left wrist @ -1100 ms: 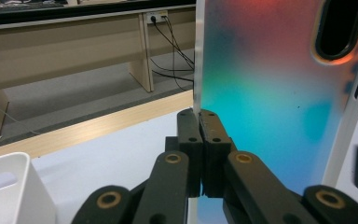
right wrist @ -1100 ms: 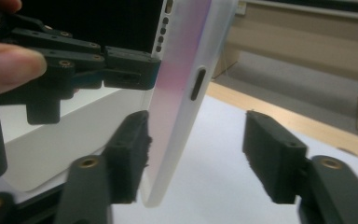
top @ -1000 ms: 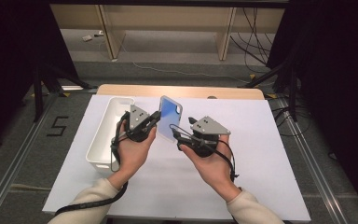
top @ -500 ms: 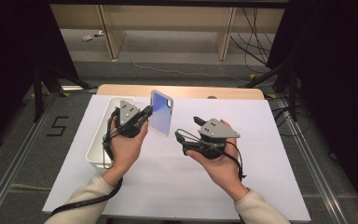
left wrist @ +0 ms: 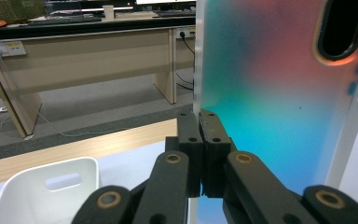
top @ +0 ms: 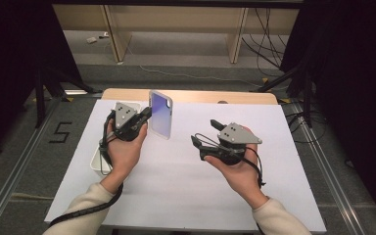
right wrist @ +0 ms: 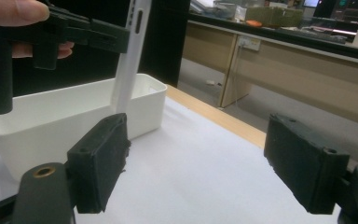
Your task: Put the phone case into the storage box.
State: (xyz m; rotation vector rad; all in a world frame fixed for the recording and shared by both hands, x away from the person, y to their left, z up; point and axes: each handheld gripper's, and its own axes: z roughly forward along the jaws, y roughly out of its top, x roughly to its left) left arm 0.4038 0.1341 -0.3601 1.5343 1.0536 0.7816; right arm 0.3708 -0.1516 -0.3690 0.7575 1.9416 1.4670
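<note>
The phone case [top: 160,113] is iridescent blue-pink (white-edged), upright, clamped at its edge by the left hand-held gripper [top: 146,114]; the right hand-held gripper [top: 204,133] gapes wide, empty.

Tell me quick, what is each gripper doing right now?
Left gripper: closed on the edge of the phone case, holding it upright.
Right gripper: open, nothing between its jaws, which have just been opening.
</note>
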